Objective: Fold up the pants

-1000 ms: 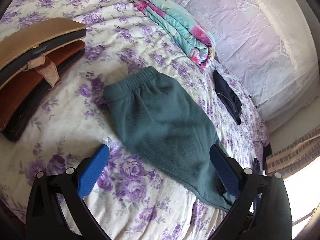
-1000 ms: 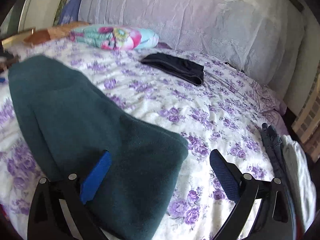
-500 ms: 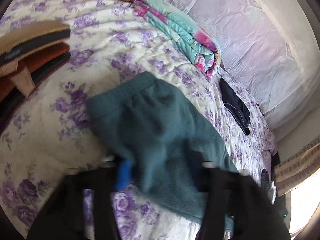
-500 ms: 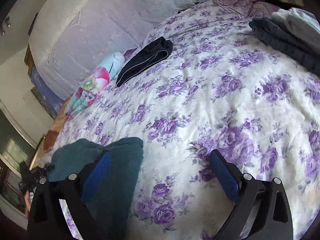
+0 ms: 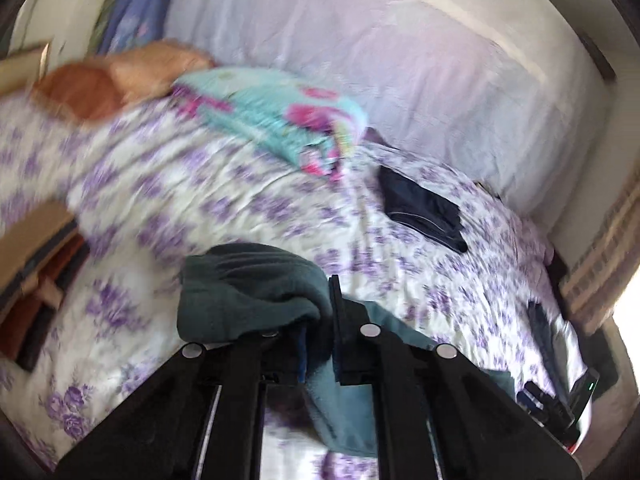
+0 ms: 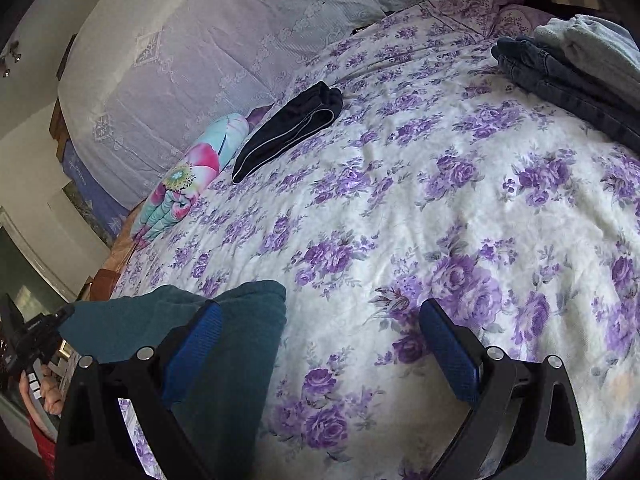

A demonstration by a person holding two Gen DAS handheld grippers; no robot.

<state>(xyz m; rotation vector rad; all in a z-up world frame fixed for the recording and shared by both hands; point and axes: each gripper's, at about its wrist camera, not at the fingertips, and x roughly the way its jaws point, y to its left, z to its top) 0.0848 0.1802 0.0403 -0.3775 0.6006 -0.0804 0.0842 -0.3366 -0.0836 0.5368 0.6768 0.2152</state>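
Note:
The teal fleece pants (image 5: 248, 292) are bunched and lifted off the purple-flowered bedspread (image 5: 224, 208). My left gripper (image 5: 320, 320) is shut on a fold of the teal pants, which drape over and below its fingers. In the right wrist view the teal pants (image 6: 240, 320) hang at the lower left, behind the left finger (image 6: 192, 352). My right gripper (image 6: 320, 348) is open and empty above the bedspread (image 6: 440, 200).
A folded dark pair of pants (image 6: 288, 132) and a rolled turquoise floral blanket (image 6: 188, 176) lie near the white pillows (image 6: 192, 60). A stack of jeans and pale clothes (image 6: 568, 68) sits at the far right. Brown cushions (image 5: 28, 280) lie at the left.
My left gripper has closed on the teal pants and lifted them off the bed. My right gripper has swung away from the pants over bare bedspread and stays open.

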